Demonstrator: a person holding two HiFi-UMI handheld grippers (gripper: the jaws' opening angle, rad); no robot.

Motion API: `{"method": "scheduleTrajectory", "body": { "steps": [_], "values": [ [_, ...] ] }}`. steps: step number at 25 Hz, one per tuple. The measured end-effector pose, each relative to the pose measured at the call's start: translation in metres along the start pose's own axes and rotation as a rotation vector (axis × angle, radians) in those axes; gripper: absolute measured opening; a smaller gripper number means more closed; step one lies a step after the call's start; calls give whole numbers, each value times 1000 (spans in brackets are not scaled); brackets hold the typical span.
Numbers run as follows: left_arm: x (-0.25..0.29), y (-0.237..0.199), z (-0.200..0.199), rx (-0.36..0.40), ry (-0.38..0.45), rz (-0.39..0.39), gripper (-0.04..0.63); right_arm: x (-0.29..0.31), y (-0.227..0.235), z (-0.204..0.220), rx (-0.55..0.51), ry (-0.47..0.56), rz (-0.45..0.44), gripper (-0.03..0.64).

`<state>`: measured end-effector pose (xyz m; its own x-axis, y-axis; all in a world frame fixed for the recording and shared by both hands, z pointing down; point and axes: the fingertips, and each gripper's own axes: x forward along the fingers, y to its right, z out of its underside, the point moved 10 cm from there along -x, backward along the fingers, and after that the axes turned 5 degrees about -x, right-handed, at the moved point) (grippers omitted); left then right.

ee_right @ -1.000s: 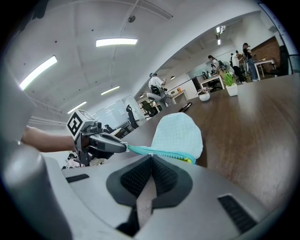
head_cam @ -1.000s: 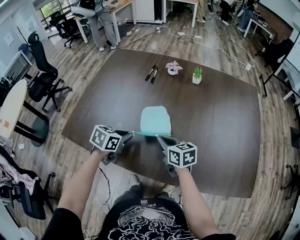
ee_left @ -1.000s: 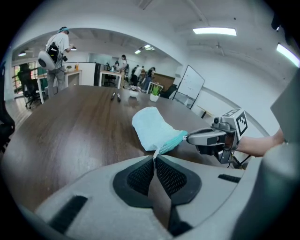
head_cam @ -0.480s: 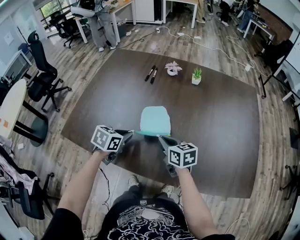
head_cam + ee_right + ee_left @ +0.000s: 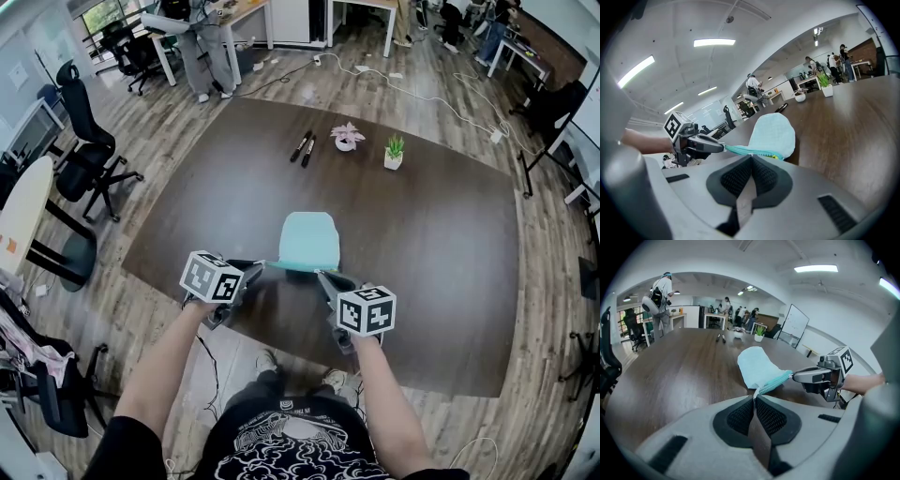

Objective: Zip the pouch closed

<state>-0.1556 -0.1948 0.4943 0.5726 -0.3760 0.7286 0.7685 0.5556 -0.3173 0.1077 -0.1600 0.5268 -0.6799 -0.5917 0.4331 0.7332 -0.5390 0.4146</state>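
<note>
A light blue pouch [image 5: 311,239] lies on the dark brown table [image 5: 431,234], and its near zip edge is lifted and stretched between both grippers. My left gripper [image 5: 262,266] is shut on the left end of that edge; in the left gripper view the jaws [image 5: 754,397] pinch a pale tab of the pouch [image 5: 757,364]. At the right end my right gripper [image 5: 319,274] is shut on the teal zip [image 5: 754,151], just in front of the pouch [image 5: 773,133]. Each gripper sees the other's tip on the zip: the right gripper [image 5: 794,376], the left gripper [image 5: 723,147].
Two dark markers [image 5: 303,147], a small pink plant [image 5: 346,136] and a green potted plant [image 5: 395,150] stand at the table's far side. Office chairs [image 5: 84,141] stand to the left. The table's near edge runs just under my grippers.
</note>
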Motion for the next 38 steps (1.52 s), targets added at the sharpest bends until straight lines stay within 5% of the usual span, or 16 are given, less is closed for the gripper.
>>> {"method": "scheduleTrajectory", "body": {
  "steps": [29, 38],
  "values": [
    [-2, -8, 4, -24, -4, -46, 23, -7, 16, 0, 28, 1, 56, 2],
    [11, 0, 1, -68, 50, -53, 25, -9, 26, -5, -3, -48, 122, 3]
  ]
}}
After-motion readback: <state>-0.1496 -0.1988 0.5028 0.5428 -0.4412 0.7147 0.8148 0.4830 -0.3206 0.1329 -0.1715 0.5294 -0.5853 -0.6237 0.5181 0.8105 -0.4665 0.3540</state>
